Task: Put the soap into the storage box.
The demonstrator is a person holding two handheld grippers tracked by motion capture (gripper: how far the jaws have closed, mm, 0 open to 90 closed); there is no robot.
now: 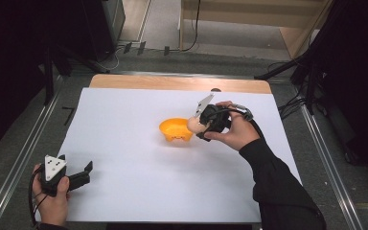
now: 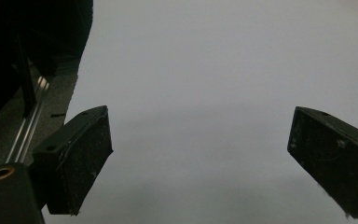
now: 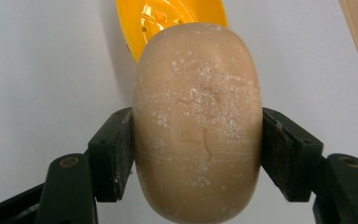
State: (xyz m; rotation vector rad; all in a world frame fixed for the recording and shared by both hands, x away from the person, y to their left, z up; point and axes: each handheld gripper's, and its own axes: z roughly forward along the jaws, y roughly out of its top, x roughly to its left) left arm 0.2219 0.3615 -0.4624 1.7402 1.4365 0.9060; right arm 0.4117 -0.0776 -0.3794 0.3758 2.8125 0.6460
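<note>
A white table (image 1: 139,191) fills the scene, with a small orange bowl (image 1: 175,130) sitting near its middle and the person's right hand (image 1: 235,132) just to the right of it. The right gripper (image 1: 200,126) is clenched on a pale tan bar of soap (image 3: 198,121), gripping it by both sides and holding it right at the bowl's right edge. Far off at the near left corner, the left gripper (image 1: 87,173) rests with its jaws spread wide and nothing between them.
</note>
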